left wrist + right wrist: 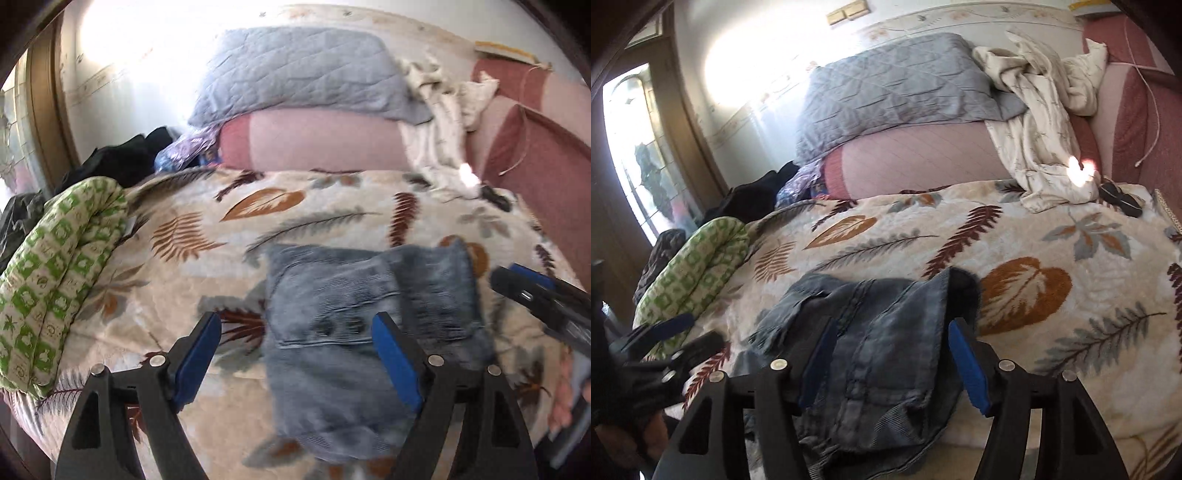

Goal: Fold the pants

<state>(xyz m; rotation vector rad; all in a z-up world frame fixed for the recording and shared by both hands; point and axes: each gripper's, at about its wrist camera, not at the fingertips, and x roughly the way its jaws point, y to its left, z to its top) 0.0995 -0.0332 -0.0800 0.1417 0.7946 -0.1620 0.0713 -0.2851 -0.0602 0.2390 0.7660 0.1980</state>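
Observation:
The faded blue jeans (354, 332) lie folded into a compact bundle on the leaf-print blanket (221, 236). My left gripper (297, 326) is open and empty above the bundle's left half; one blue pad (195, 363) is over the blanket, the other over the denim. The right gripper (532, 291) shows at the right edge of this view. In the right wrist view the jeans (879, 354) lie between the wide-open jaws of my right gripper (892, 334), which holds nothing. The left gripper (674, 334) shows at the left there.
A green-patterned rolled quilt (55, 273) lies along the bed's left edge. A grey quilted pillow (894, 96) and pink bedding (916, 162) sit at the back, with a crumpled white cloth (1045, 122) at the back right. Dark clothes (753, 195) lie at the back left.

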